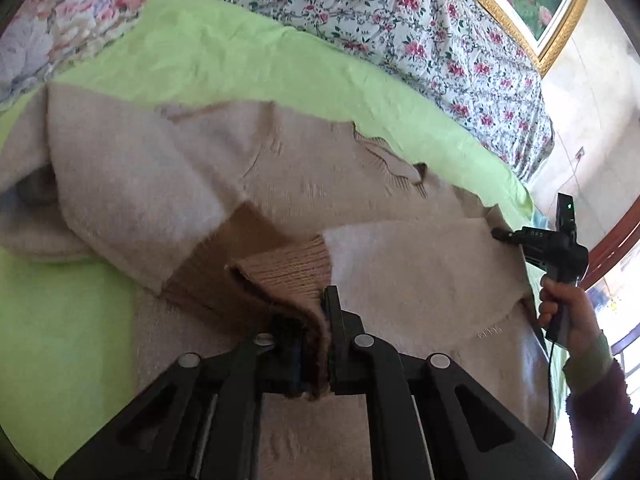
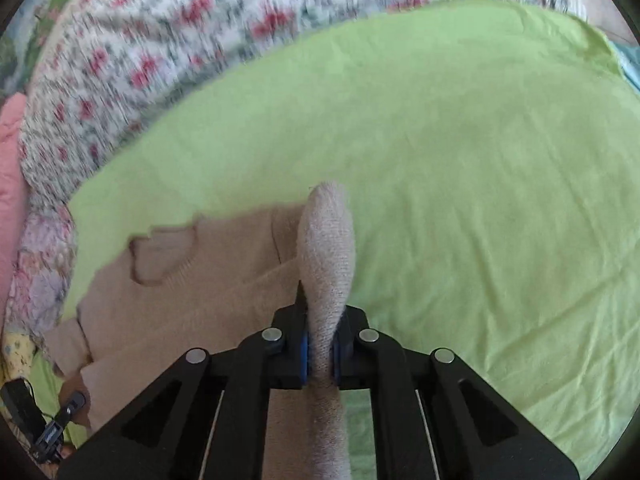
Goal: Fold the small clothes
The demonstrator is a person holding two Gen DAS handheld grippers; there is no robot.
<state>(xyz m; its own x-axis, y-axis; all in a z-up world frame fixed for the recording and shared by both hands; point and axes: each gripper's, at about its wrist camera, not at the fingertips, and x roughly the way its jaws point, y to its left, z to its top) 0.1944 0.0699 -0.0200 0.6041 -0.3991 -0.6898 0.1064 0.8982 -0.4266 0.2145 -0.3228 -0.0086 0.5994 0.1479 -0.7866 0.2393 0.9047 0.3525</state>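
Right now I have both claws pinched onto the beige sweater (image 1: 280, 184), which lies spread on the green sheet (image 1: 224, 52) with the floral quilt (image 1: 400, 12) beyond it at twelve o'clock. My left gripper (image 1: 320, 344) is closed tight on a ribbed edge (image 1: 288, 268), apparently the hem or a cuff, with the cloth bunched between the jaws. My right gripper (image 2: 320, 348) is clamped just as narrowly on a rolled tongue of knit (image 2: 326, 248) that stands up toward twelve; the rest of the garment trails off to nine o'clock in that view. In the left view the right tool sits at three o'clock, at the sweater's far edge, held by the right hand (image 1: 568, 312).

I judge this to be a fold in progress. To do it well I would keep both pinches level, carry the edge across at matching height, keep the knit lightly taut so it lands without wrinkles, and let go only once the edges line up.
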